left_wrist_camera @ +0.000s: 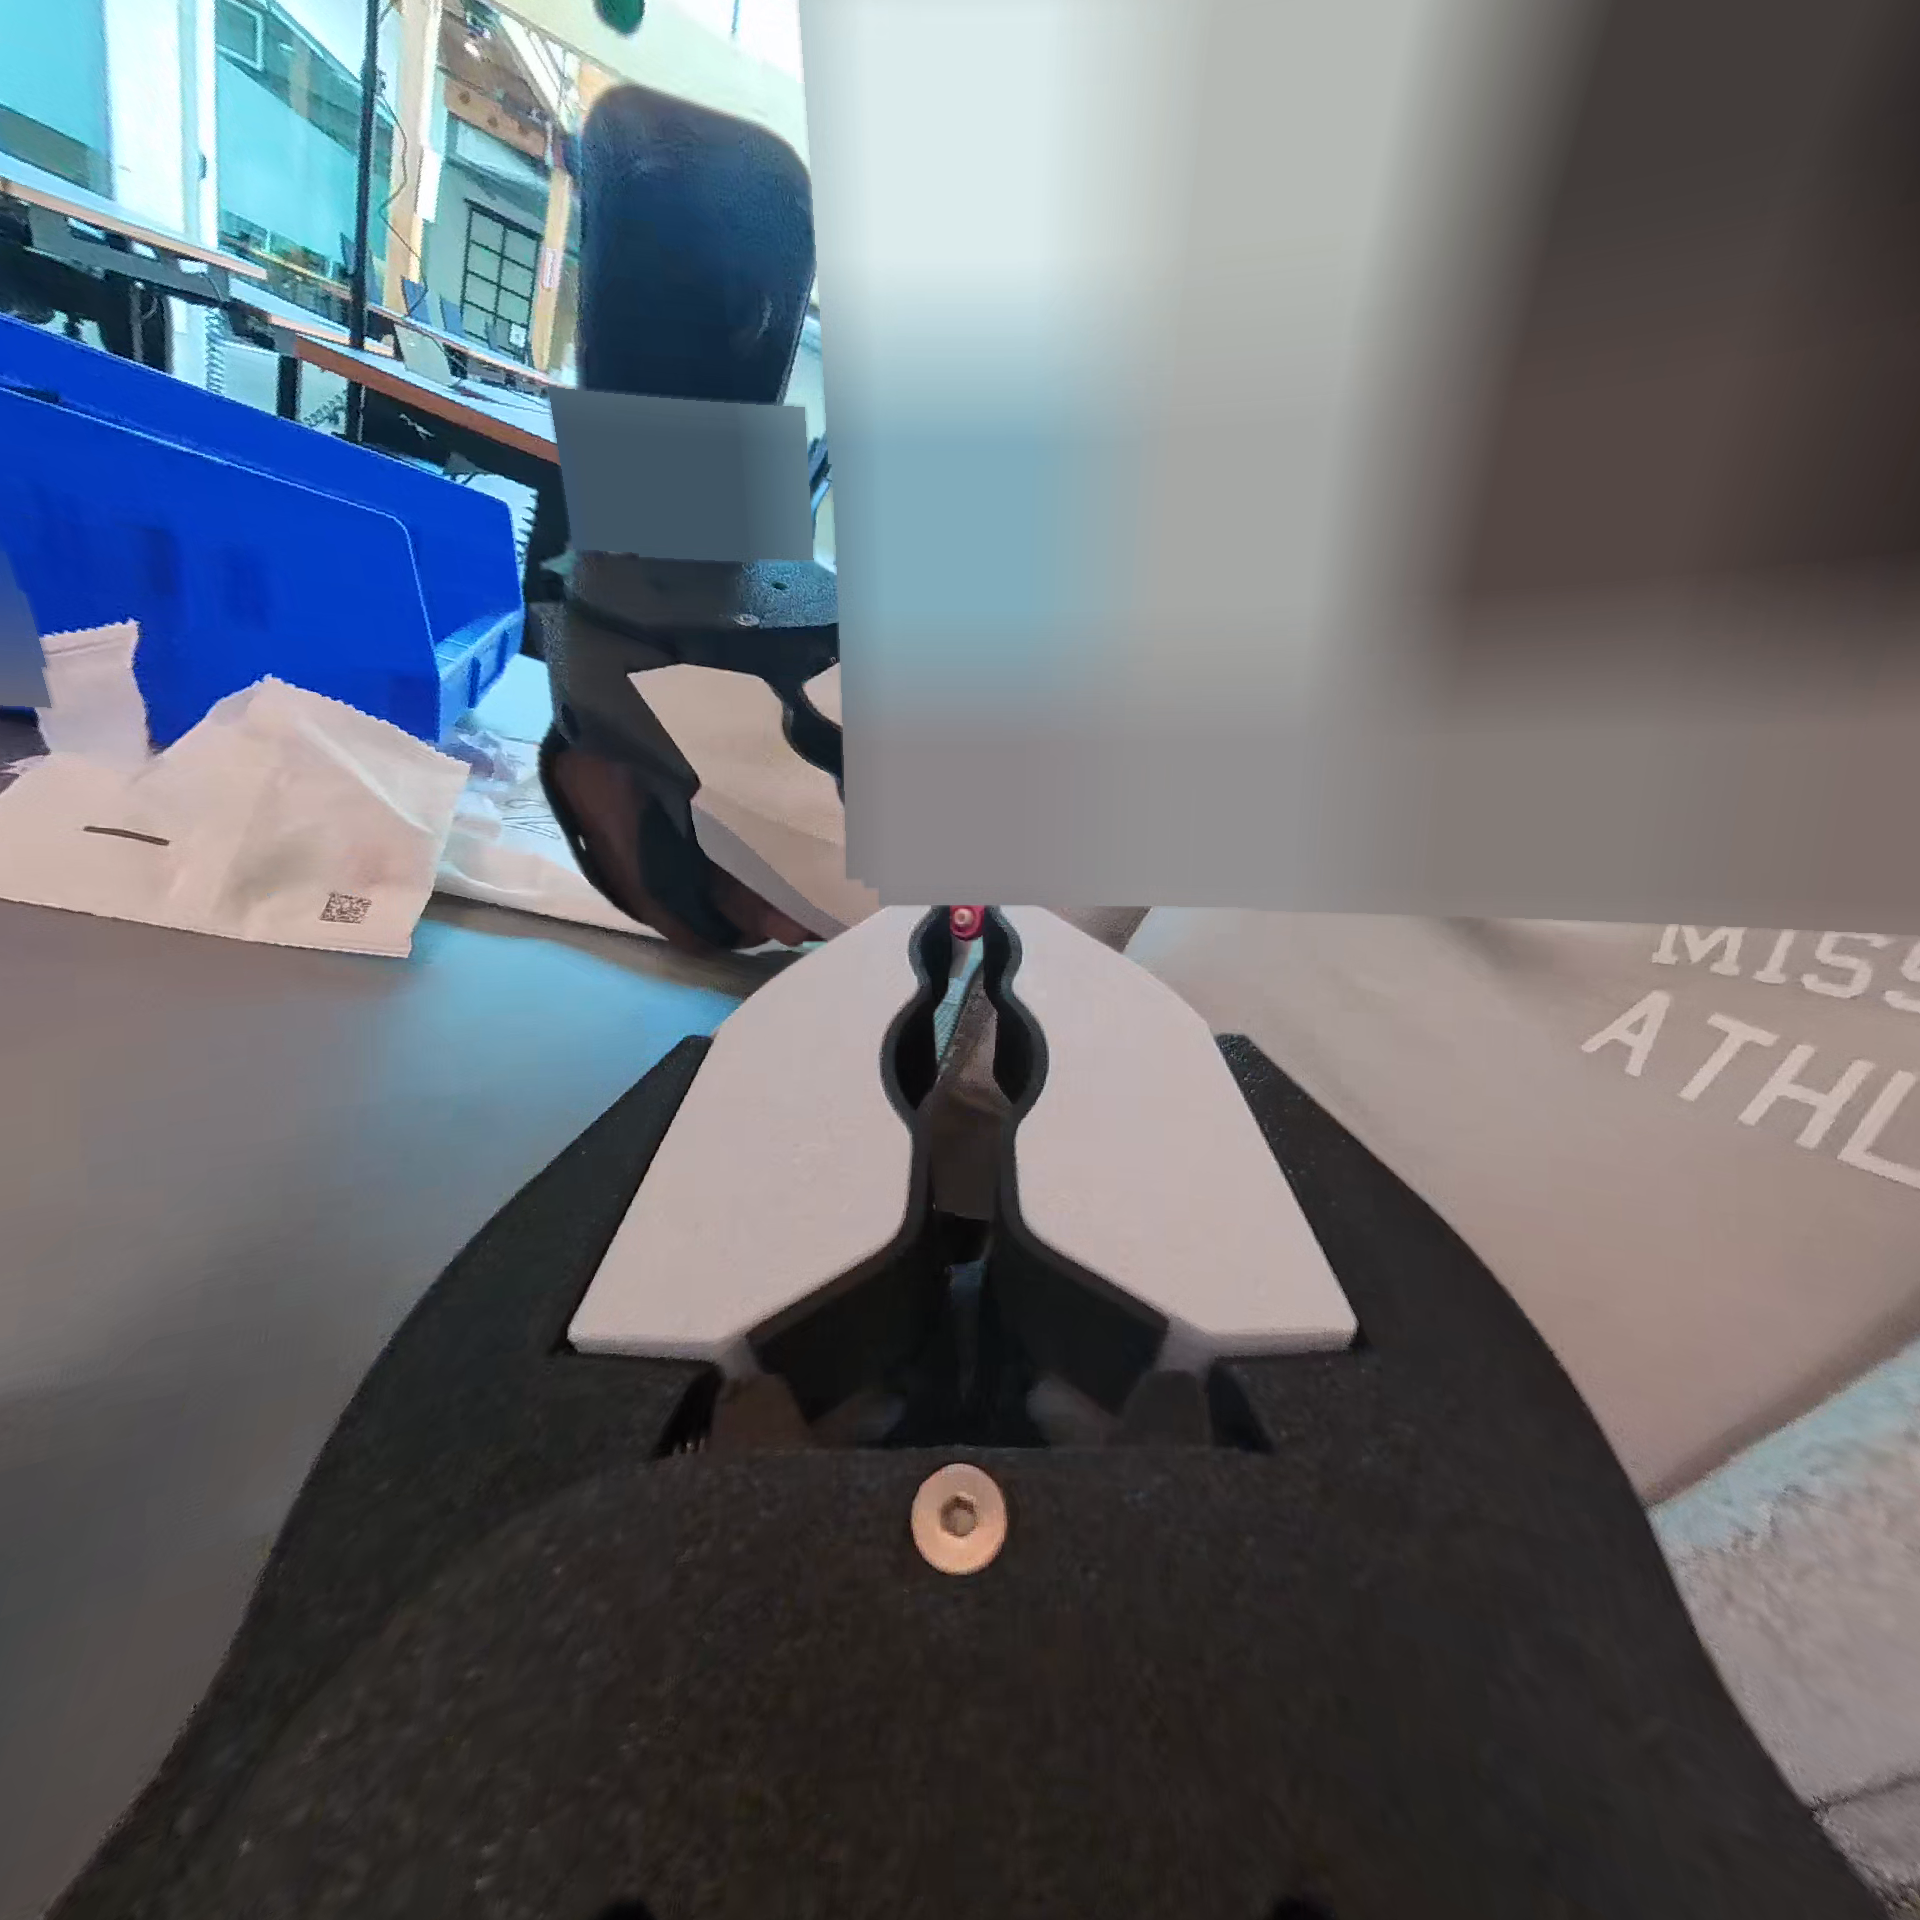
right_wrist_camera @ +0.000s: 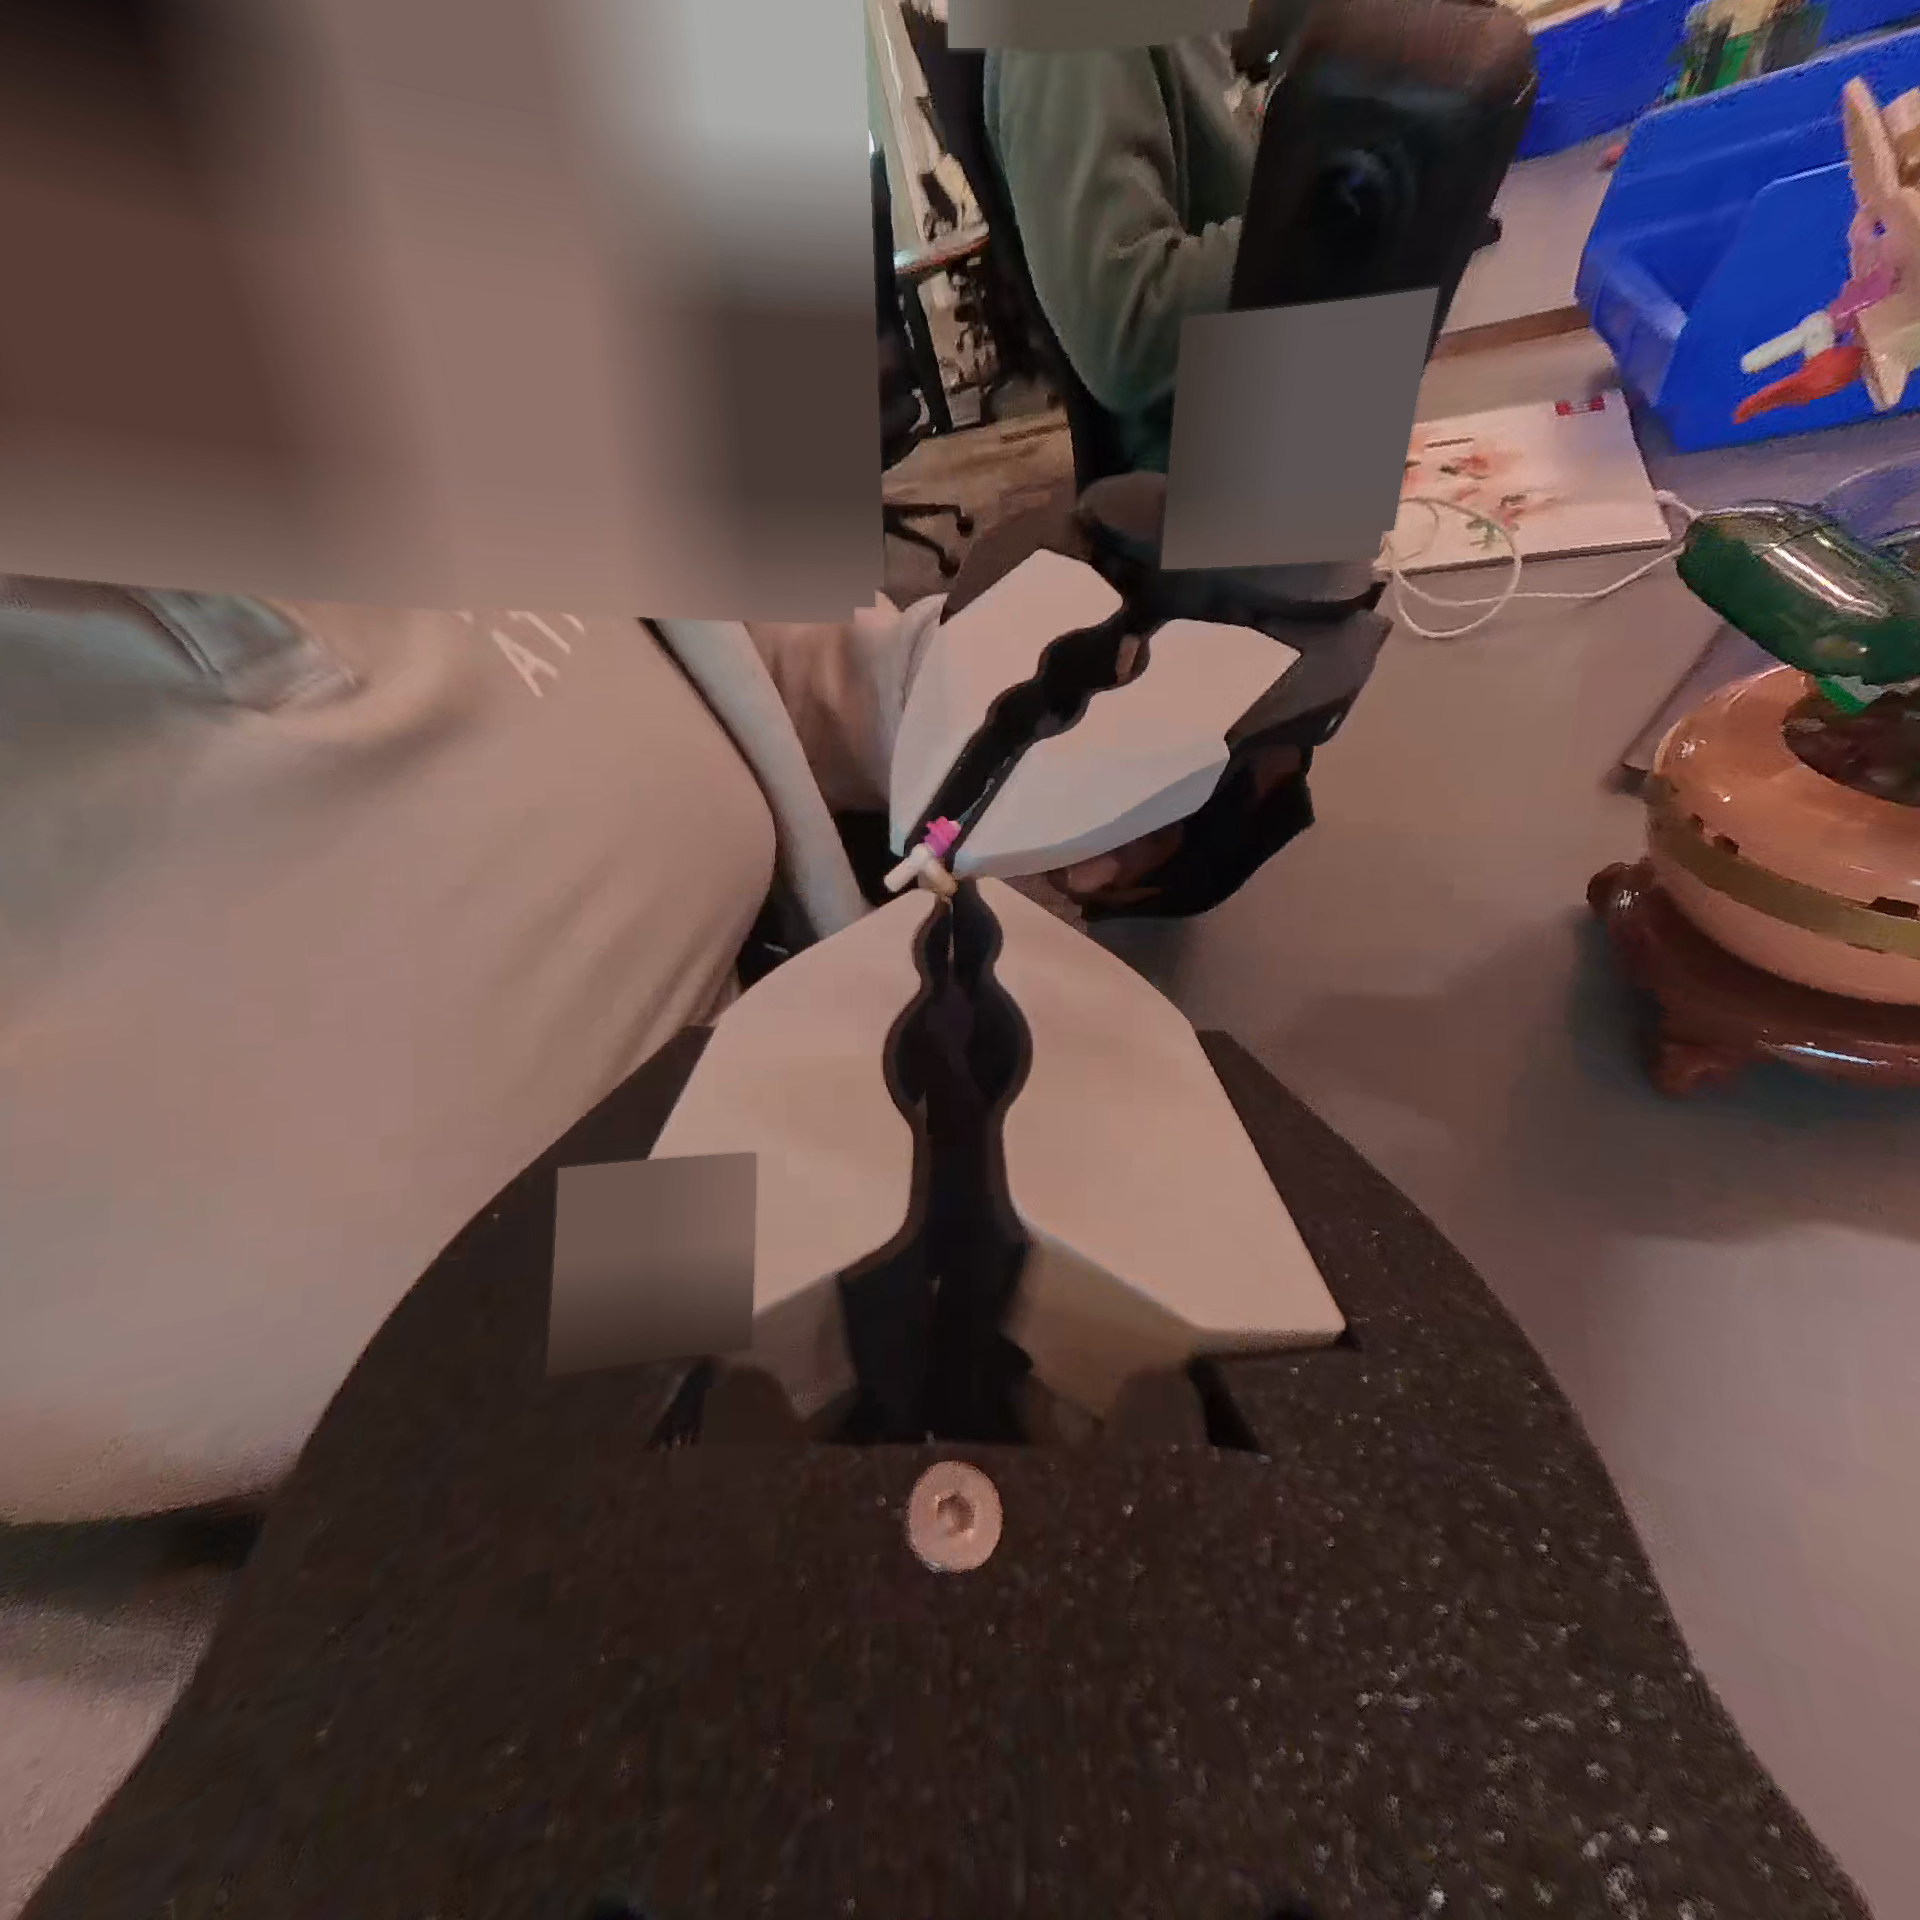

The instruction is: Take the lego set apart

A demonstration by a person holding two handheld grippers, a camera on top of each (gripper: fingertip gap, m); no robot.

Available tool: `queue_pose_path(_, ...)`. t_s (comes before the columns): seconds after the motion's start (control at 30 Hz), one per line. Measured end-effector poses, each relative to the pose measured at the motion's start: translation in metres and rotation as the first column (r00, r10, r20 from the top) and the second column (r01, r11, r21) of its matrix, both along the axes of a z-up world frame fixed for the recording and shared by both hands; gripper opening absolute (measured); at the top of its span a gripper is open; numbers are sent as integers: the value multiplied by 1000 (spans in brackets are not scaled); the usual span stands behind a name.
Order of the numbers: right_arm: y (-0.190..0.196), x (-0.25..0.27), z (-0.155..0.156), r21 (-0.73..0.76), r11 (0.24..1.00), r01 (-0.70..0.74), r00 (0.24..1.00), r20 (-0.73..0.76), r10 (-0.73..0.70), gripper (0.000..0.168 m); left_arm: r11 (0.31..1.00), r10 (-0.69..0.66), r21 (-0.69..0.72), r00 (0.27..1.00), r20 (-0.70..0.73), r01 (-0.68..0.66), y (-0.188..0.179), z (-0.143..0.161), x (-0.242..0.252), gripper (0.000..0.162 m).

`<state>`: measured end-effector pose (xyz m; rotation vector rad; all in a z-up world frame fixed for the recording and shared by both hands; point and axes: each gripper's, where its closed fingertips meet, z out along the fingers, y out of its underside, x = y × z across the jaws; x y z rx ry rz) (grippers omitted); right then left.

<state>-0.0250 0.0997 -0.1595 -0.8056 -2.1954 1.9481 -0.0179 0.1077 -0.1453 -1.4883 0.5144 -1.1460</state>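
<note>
A tiny lego piece, pink with a white rod and a tan end (right_wrist_camera: 928,860), is held in the air between both grippers, tip to tip. My left gripper (left_wrist_camera: 964,948) is shut, with the pink end (left_wrist_camera: 964,921) showing at its tips. It also shows in the right wrist view (right_wrist_camera: 956,850), coming from above right. My right gripper (right_wrist_camera: 941,906) is shut on the tan end of the same piece. The lego set (right_wrist_camera: 1787,894), a tan pot on a brown stand with green leaves, stands on the grey table at the right.
Blue bins (right_wrist_camera: 1704,260) with lego parts and a booklet (right_wrist_camera: 1507,488) are at the far right. Another blue bin (left_wrist_camera: 260,561) and white paper bags (left_wrist_camera: 270,831) lie to the left. A person's grey sweatshirt (right_wrist_camera: 364,883) is close behind the grippers. From either gripper's tips it is about 15 centimetres to the lego set (right_wrist_camera: 1787,894).
</note>
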Motion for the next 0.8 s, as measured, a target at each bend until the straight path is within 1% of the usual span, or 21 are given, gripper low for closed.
queue_pose_path(0.07, 3, 0, -2, 27, 1000, -11, 1000, -6, 11, 0, 999, 32, 22, 999, -26, -31, 3, -2, 0, 5)
queue_pose_path(0.13, 7, 1, -5, 79, 997, -14, 999, -45, 18, 0, 997, 68, 50, 996, -52, -65, 7, -5, 0, 5)
queue_pose_path(0.17, 8, 1, -4, 87, 996, -13, 997, -68, 19, 0, 995, 83, 63, 996, -40, -81, 8, -4, 0, 5)
queue_pose_path(0.23, 9, 0, -2, 96, 995, -10, 994, -107, 21, 6, 992, 102, 77, 995, -14, -101, 10, -3, -4, 5)
queue_pose_path(0.3, 8, 1, -5, 134, 990, -50, 994, -92, 62, 31, 988, 138, 65, 990, -7, -138, 13, -7, -13, 5)
queue_pose_path(0.33, 7, 1, -6, 160, 985, -64, 994, -80, 77, 32, 990, 126, 59, 992, -10, -126, 12, -8, -14, 5)
queue_pose_path(0.43, 12, -5, -15, 276, 958, -79, 993, -62, 100, 8, 995, 100, 33, 988, -118, -96, 11, -16, -9, 5)
queue_pose_path(0.47, 11, -3, -18, 292, 950, -115, 991, -34, 130, 7, 996, 85, 19, 984, -154, -83, 10, -19, -7, 5)
queue_pose_path(0.53, 11, -3, -25, 325, 935, -138, 990, 7, 143, 10, 995, 88, -21, 972, -217, -95, 12, -27, -9, 5)
queue_pose_path(0.57, 12, -3, -30, 364, 920, -142, 989, 23, 143, 17, 993, 95, -41, 961, -259, -109, 13, -34, -12, 5)
queue_pose_path(0.6, 11, -3, -36, 393, 908, -148, 989, 38, 144, 21, 994, 78, -58, 956, -284, -98, 12, -39, -11, 5)
queue_pose_path(0.63, 9, -3, -37, 394, 906, -151, 988, 39, 148, 22, 995, 54, -65, 959, -279, -75, 10, -40, -7, 5)
queue_pose_path(0.67, 9, -3, -37, 383, 912, -147, 989, 45, 141, 24, 995, 58, -63, 959, -278, -78, 11, -40, -7, 5)
queue_pose_path(0.73, 11, -5, -38, 362, 924, -121, 992, 77, 100, 28, 993, 92, -44, 940, -329, -112, 14, -43, -9, 5)
queue_pose_path(0.8, 14, -6, -38, 360, 929, -89, 995, 78, 65, 18, 993, 106, -16, 926, -362, -119, 16, -42, -8, 5)
